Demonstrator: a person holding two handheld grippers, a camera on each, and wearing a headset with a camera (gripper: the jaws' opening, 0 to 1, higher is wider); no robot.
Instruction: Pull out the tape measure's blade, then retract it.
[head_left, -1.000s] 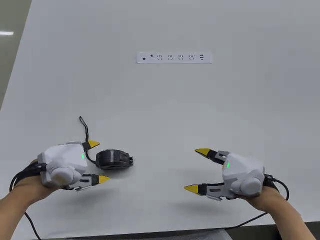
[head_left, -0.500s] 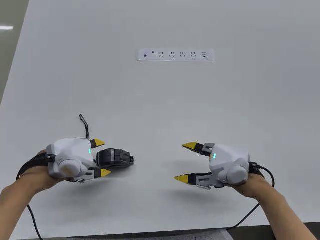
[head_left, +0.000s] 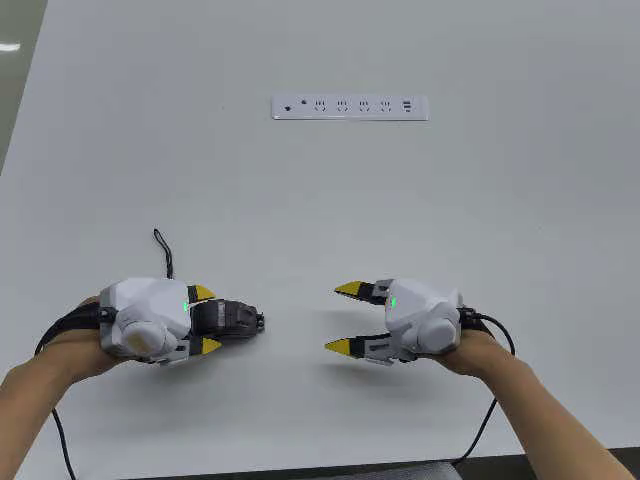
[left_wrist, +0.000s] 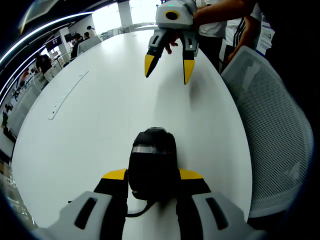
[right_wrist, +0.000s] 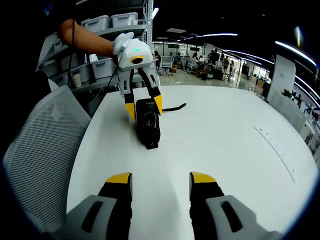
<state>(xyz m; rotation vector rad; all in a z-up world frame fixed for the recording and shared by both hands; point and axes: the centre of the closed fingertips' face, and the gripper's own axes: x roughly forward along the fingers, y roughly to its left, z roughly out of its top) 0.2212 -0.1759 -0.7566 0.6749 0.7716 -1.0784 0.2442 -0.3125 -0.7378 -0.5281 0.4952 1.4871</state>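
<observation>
At the lower left of the head view, the tape (head_left: 232, 318) lies on the table (head_left: 320, 200), held by the left gripper (head_left: 208, 319), fingers clamped on its sides. The right gripper (head_left: 340, 318) — fingers apart — should square up to the blade tip (head_left: 262, 321) before pinching.

An open-plan office that doubles as a lab floor. A broad white worktable (head_left: 480, 220) carries a white power strip (head_left: 349, 107), and a grey mesh office chair (right_wrist: 40, 145) stands at its edge. Behind it, shelving holds clear plastic storage bins (right_wrist: 107, 21) — and beyond that, long ceiling strip lights (right_wrist: 220, 35) run over a wide room where people (right_wrist: 200, 65) are at distant desks.
</observation>
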